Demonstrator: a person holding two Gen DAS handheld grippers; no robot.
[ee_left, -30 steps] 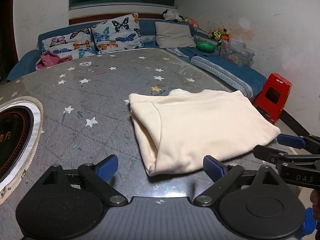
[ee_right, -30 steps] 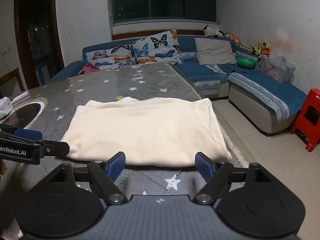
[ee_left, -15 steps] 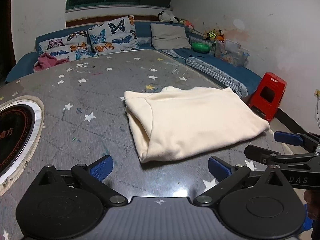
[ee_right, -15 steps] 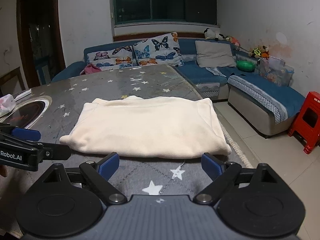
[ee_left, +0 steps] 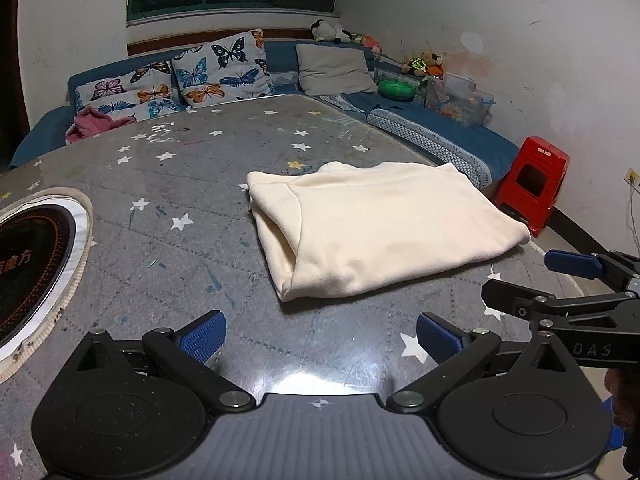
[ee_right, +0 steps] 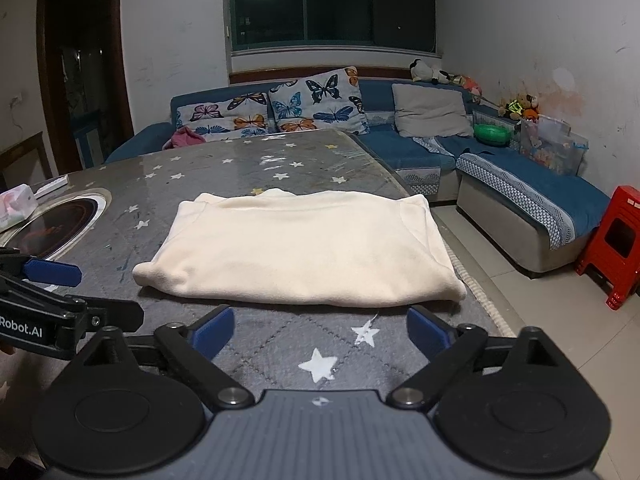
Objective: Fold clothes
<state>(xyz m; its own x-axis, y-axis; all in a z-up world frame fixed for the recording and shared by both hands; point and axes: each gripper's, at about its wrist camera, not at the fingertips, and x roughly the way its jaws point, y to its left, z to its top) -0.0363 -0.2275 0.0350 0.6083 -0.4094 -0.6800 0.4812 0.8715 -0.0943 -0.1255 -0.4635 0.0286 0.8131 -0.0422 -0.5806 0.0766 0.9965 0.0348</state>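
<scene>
Now the cream sweater (ee_right: 304, 252) lies folded on the star-patterned table (ee_right: 256, 344), at twelve o'clock from both grippers. Left gripper (ee_left: 320, 336) gapes empty; right gripper (ee_right: 320, 330) is opening, empty. Seemingly finished; next, another garment.

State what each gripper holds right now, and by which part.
Nothing is held. The left gripper is open and empty; the right gripper is opening, nothing between its jaws. The folded cream garment lies free on the table.
</scene>
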